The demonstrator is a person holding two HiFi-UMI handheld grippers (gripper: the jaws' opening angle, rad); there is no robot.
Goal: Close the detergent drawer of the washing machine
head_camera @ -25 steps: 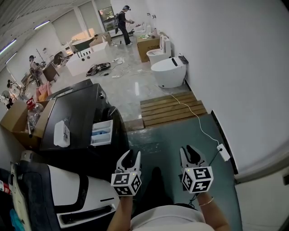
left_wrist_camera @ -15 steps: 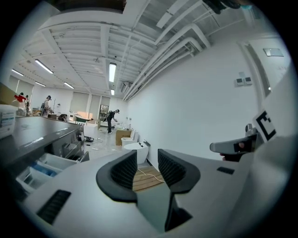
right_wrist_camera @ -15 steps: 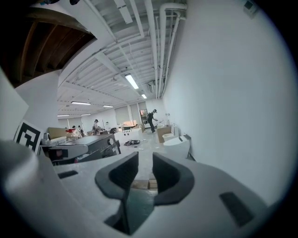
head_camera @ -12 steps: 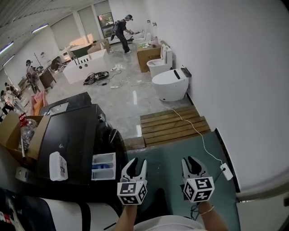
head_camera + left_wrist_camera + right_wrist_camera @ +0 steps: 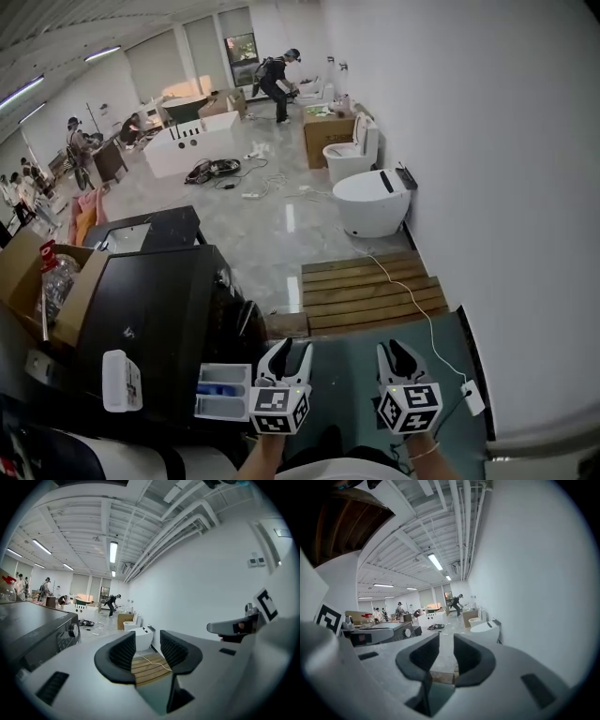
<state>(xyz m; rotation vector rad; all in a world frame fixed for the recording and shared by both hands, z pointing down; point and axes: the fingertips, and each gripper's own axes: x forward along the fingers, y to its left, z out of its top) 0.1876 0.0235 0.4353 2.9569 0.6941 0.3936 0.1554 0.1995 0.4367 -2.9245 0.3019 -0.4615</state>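
Note:
The black washing machine (image 5: 150, 319) stands at the left of the head view. Its white and blue detergent drawer (image 5: 223, 392) sticks out of the front, pulled open. My left gripper (image 5: 286, 354) hovers just right of the drawer, apart from it. Its jaws have just been opening and nothing is between them, as the left gripper view (image 5: 147, 641) also shows. My right gripper (image 5: 398, 356) is held further right over the teal floor, open and empty (image 5: 446, 651). Both point forward and slightly down.
A white box (image 5: 121, 380) lies on the machine's top. A cardboard box (image 5: 28, 272) stands beyond it at the left. Ahead are a wooden slat platform (image 5: 375, 291), a white toilet (image 5: 375, 202) and a cable with a plug block (image 5: 472, 397) along the white wall. People stand far back.
Both grippers have travelled forward along the machine's front. The open drawer, earlier ahead and to the left, now sits right beside the left gripper. The left jaws stand wider apart.

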